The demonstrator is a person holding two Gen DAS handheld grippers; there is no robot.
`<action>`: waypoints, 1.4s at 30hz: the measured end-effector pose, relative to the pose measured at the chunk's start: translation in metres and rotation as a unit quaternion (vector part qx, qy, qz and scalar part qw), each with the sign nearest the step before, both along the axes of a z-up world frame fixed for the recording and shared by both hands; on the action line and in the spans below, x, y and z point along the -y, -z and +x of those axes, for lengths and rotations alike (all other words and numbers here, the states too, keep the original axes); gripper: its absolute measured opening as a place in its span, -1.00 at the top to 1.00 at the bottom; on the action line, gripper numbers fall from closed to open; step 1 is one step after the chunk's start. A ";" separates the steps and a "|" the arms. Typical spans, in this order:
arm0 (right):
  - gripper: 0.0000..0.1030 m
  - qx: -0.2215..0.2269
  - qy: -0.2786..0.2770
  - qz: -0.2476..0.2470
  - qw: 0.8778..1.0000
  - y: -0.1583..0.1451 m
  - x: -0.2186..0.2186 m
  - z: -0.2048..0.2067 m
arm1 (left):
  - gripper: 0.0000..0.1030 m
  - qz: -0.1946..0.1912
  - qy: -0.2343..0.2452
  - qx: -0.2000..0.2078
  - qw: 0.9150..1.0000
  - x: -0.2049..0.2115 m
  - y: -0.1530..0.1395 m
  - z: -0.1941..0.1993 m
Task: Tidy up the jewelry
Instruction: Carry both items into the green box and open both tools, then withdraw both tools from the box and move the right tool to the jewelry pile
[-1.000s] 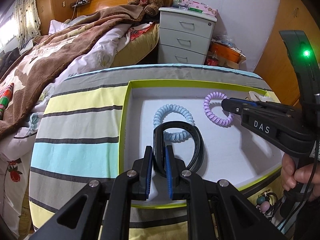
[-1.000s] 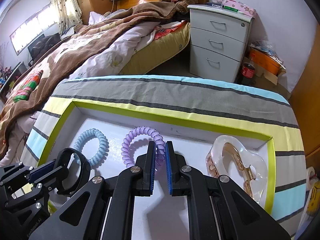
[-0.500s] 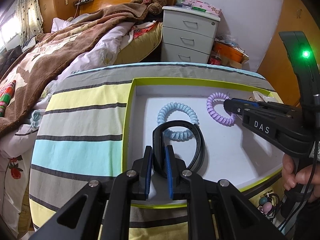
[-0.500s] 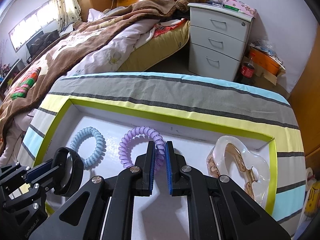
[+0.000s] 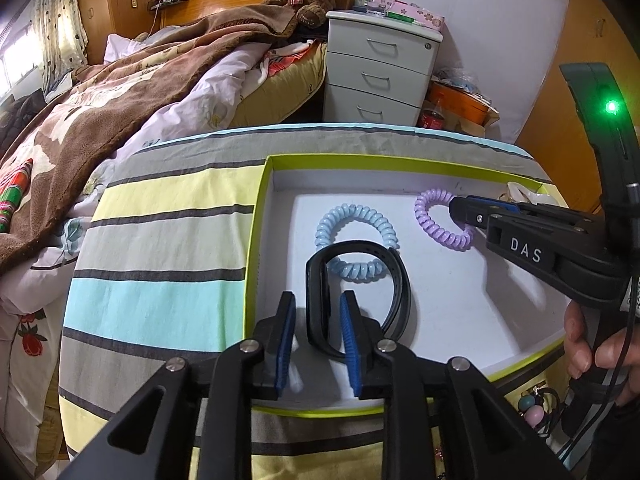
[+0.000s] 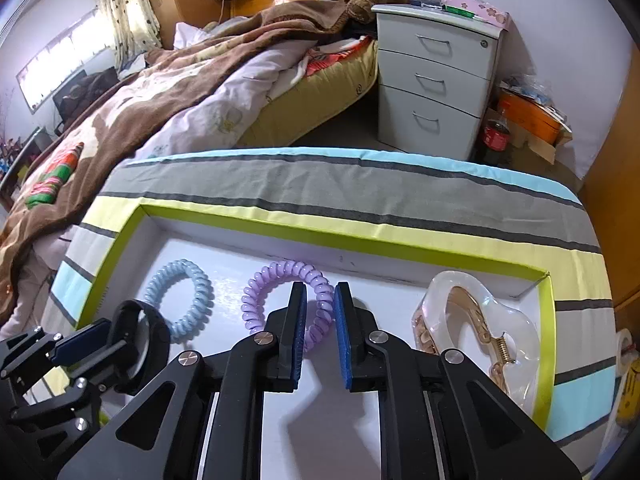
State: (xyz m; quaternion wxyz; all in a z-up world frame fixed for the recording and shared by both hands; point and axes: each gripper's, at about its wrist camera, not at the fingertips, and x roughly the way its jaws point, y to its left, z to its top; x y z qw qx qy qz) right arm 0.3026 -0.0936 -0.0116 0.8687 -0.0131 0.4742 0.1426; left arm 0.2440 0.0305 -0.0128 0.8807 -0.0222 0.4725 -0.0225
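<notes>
A white tray with a lime-green rim (image 5: 256, 240) (image 6: 360, 236) lies on a striped cloth. In it lie a black wristband (image 5: 400, 304) (image 6: 156, 332), a light-blue coil hair tie (image 5: 356, 240) (image 6: 180, 300), a purple coil hair tie (image 5: 436, 228) (image 6: 280, 280) and a clear hair claw with gold spring (image 6: 480, 328). My left gripper (image 5: 318, 320) is open, its fingers either side of the wristband's near end. My right gripper (image 6: 320, 312) is open, its fingers astride the purple tie's near side.
A bed with a brown blanket (image 5: 100, 120) lies left and beyond. A grey three-drawer nightstand (image 6: 436, 80) stands at the back. Beaded items (image 5: 532, 408) hang below the tray's front right edge. Striped cloth (image 5: 160, 260) lies left of the tray.
Both grippers have opened: the left one has let go of the black wristband, the right one of the purple hair tie. Both items now rest in the tray.
</notes>
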 end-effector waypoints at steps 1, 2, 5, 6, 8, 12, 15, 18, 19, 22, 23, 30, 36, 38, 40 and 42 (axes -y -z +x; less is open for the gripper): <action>0.70 0.002 -0.001 0.000 1.000 -0.001 -0.001 -0.001 | 0.43 -0.001 0.000 0.001 1.000 0.001 -0.001 -0.001; 0.68 0.005 -0.001 0.000 1.000 -0.002 -0.001 -0.002 | 0.39 0.000 0.000 0.002 1.000 0.001 -0.001 -0.001; 0.58 0.009 -0.003 0.002 1.000 -0.005 -0.002 -0.005 | 0.35 -0.006 0.000 0.002 1.000 0.000 -0.002 -0.002; 0.53 0.011 -0.003 0.002 1.000 -0.006 -0.001 -0.006 | 0.35 -0.007 0.000 0.002 1.000 0.000 -0.002 -0.002; 0.47 0.015 -0.002 0.005 1.000 -0.009 0.000 -0.009 | 0.29 -0.008 0.000 0.003 1.000 0.000 -0.004 -0.004; 0.45 0.022 0.003 0.016 1.000 -0.017 0.004 -0.017 | 0.16 -0.011 0.003 0.009 1.000 0.001 -0.009 -0.009; 0.45 0.030 0.004 0.026 0.999 -0.025 0.007 -0.026 | 0.09 -0.015 0.001 0.016 1.000 0.000 -0.014 -0.013; 0.45 0.041 0.004 0.033 0.999 -0.033 0.011 -0.038 | 0.07 -0.015 0.000 0.023 1.000 -0.001 -0.021 -0.020; 0.45 0.045 0.004 0.036 0.998 -0.035 0.012 -0.043 | 0.06 -0.016 0.000 0.026 1.000 -0.001 -0.023 -0.023; 0.45 0.053 0.005 0.044 0.998 -0.040 0.019 -0.059 | -0.01 -0.025 -0.001 0.035 0.999 -0.003 -0.030 -0.034; 0.44 0.055 0.006 0.047 0.997 -0.041 0.021 -0.065 | -0.04 -0.027 -0.002 0.037 0.999 -0.003 -0.032 -0.038; 0.35 0.070 0.011 0.065 0.995 -0.046 0.042 -0.108 | -0.18 -0.054 -0.002 0.049 0.997 -0.008 -0.036 -0.067; 0.30 0.063 0.031 0.077 0.995 -0.033 0.066 -0.139 | -0.24 -0.080 -0.005 0.061 0.995 -0.014 -0.031 -0.093; 0.30 0.060 0.036 0.079 0.994 -0.029 0.071 -0.146 | -0.26 -0.091 -0.006 0.061 0.994 -0.017 -0.028 -0.100; 0.30 0.051 0.040 0.088 0.994 -0.022 0.076 -0.153 | -0.29 -0.098 -0.005 0.058 0.993 -0.018 -0.026 -0.107; 0.30 0.040 0.034 0.102 0.993 -0.016 0.077 -0.160 | -0.33 -0.100 -0.005 0.055 0.993 -0.019 -0.022 -0.113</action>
